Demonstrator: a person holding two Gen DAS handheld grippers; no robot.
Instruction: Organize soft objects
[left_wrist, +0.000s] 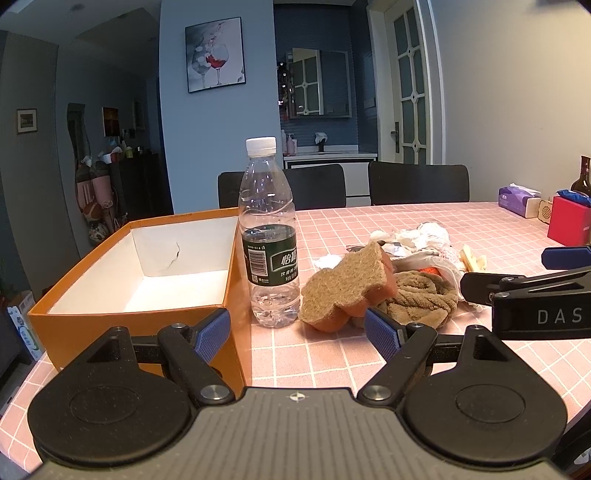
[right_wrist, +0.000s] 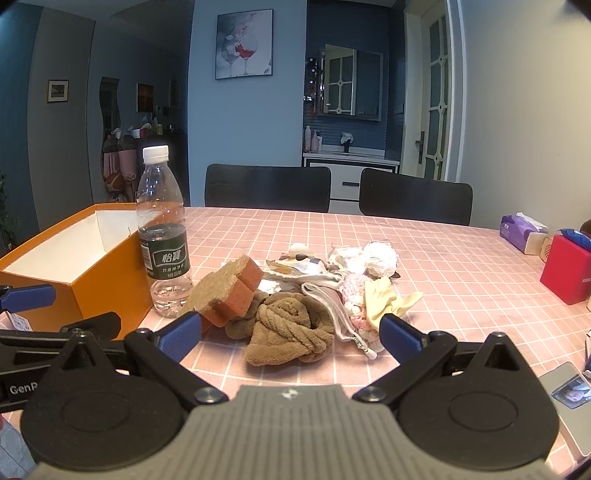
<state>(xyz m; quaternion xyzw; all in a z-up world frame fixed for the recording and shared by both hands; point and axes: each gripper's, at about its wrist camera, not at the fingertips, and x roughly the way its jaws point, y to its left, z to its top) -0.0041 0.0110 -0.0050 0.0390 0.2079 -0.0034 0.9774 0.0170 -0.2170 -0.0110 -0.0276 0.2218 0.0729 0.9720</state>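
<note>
My left gripper (left_wrist: 300, 332): jaws spread wide, nothing held, poised low over the table's near edge. My right gripper (right_wrist: 291, 336): likewise wide open and empty, facing the pile.

Item: brown towel (right_wrist: 291, 326), rolled and twisted, nearest my right jaws. Judged soft, light, compressible; pinch a thick fold at its top, since a loose edge may unroll.

Item: sponge (right_wrist: 229, 290), tan scrub face on an orange body, leaning on the towel. Judged light and springy; grip across its two flat faces.

Item: pale cloths and crumpled tissue (right_wrist: 364, 273), heaped behind. Judged flimsy; likely to trail or snag neighbours.

Item: water bottle (left_wrist: 268, 236), upright between pile and box, just beside the sponge. Hard, tippable; steer round it.

Container: orange box (left_wrist: 144, 314), lidless, white inside, what I see of it empty.

Surface: pink checked table (right_wrist: 461, 295).
</note>
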